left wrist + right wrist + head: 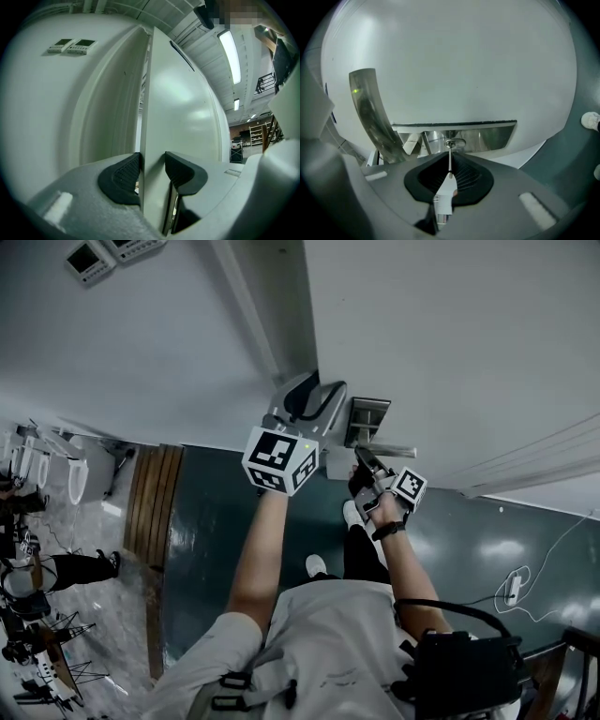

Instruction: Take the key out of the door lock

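Metal key pinched by right gripper; left gripper clamps door edge.

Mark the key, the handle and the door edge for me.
key (449, 161): right gripper view, its thin edge between the pads.
handle (370, 115): right gripper view, middle of the lever.
door edge (152, 154): left gripper view, strip between the pads.

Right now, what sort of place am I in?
Probably a workshop or lab building, at a doorway: a white door, wall control panels beside it, storage shelves and ceiling strip lights beyond.
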### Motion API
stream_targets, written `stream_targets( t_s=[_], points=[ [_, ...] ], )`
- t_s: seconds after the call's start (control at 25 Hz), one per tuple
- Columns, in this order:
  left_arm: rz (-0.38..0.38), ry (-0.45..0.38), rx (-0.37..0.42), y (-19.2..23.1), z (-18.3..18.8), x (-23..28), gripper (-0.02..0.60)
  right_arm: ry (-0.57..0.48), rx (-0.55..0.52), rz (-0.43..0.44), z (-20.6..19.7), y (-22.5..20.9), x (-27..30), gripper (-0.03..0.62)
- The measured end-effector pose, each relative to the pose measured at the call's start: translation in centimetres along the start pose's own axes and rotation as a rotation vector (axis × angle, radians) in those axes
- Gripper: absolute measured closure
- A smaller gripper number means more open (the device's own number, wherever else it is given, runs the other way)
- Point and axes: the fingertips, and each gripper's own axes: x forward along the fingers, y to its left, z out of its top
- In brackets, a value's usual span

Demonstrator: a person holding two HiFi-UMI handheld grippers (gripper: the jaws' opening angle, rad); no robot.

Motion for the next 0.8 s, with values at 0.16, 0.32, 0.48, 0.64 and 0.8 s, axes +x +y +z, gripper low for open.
stream_targets(
  t_s=[0.16,0.32,0.48,0.64,0.8],
  points=[
    [0.006,-0.008,0.0,-0.2,0.0,-0.4,0.403,-0.01,0.03,0.01,-0.3,0.0,-0.3,0.565],
    [0.001,0.009,-0.002,-0.4,0.0,-0.5,0.405,0.0,0.05,0.047,-1.7,0.3,-2.1,0.566],
    [0.01,0.024,-0.005,0.0,-0.1,-0.2,0.402,0.011,0.068,0.027,-4.4,-1.2,-6.2,0.566],
    [0.011,0.04,-0.012,0.1,-0.3,0.0,0.402,0.018,-0.125,-0.005,-4.5,1.3,-9.5,0.566],
    [0.041,0.041,0.014,-0.3,-0.4,-1.7,0.416,0.012,-0.38,0.024,-4.9,7.0,-12.2,0.566]
  ],
)
